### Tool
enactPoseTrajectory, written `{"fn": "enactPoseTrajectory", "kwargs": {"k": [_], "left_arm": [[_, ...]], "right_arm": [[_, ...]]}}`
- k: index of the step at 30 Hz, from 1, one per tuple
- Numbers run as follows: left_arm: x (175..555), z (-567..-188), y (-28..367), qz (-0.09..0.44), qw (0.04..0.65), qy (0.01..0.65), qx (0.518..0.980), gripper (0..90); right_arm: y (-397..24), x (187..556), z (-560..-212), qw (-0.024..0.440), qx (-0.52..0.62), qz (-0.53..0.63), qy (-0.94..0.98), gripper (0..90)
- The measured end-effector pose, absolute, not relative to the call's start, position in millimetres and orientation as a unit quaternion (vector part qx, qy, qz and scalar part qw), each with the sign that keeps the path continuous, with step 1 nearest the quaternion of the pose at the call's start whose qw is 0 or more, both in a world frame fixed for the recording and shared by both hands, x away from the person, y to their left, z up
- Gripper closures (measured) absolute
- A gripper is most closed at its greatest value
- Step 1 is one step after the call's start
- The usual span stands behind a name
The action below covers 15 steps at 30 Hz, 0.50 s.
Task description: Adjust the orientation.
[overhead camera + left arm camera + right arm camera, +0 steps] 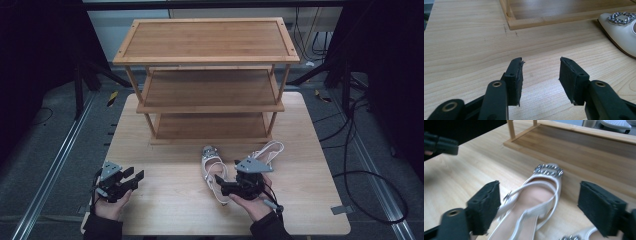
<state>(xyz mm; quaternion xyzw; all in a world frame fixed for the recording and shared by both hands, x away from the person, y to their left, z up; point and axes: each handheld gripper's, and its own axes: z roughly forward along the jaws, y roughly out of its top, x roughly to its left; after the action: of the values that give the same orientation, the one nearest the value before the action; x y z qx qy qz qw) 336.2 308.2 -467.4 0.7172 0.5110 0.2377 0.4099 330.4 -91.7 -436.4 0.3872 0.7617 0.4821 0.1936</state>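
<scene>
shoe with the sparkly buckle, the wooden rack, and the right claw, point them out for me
shoe with the sparkly buckle (548, 171): right gripper view, on the buckle at its toe.
wooden rack (206, 38): high view, middle of its top shelf.
right claw (539, 207): right gripper view, midway between its open fingertips, over the shoe.

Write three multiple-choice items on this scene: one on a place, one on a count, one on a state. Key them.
1. Where do the white shoes lie?
A. on the table in front of the rack
B. on the rack's top shelf
C. on the floor

2. How many shelves has the wooden rack?
A. two
B. three
C. five

3. How are the left tongs?
A. shut on a shoe
B. open, holding nothing
C. shut on a rack leg

Key: 1 A, the shoes rest on the table by the right tongs; 2 B, three boards are stacked; 3 B, bare wood shows between the jaws.
</scene>
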Motion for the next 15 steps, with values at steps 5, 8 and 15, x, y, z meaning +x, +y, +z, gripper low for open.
{"fn": "enactPoseTrajectory", "kwargs": {"k": [5,8,15], "left_arm": [[336,-468,309,0.237,0.408,0.512,0.718,52.2],[336,-468,310,0.237,0.408,0.513,0.718,52.2],[337,-468,310,0.236,0.407,0.514,0.717,52.2]], "right_arm": [[-89,314,-444,0.171,0.378,0.487,0.769,11.1],[-84,307,-453,0.168,0.378,0.478,0.775,9.1],[-76,306,-472,0.169,0.385,0.454,0.786,8.3]]}}
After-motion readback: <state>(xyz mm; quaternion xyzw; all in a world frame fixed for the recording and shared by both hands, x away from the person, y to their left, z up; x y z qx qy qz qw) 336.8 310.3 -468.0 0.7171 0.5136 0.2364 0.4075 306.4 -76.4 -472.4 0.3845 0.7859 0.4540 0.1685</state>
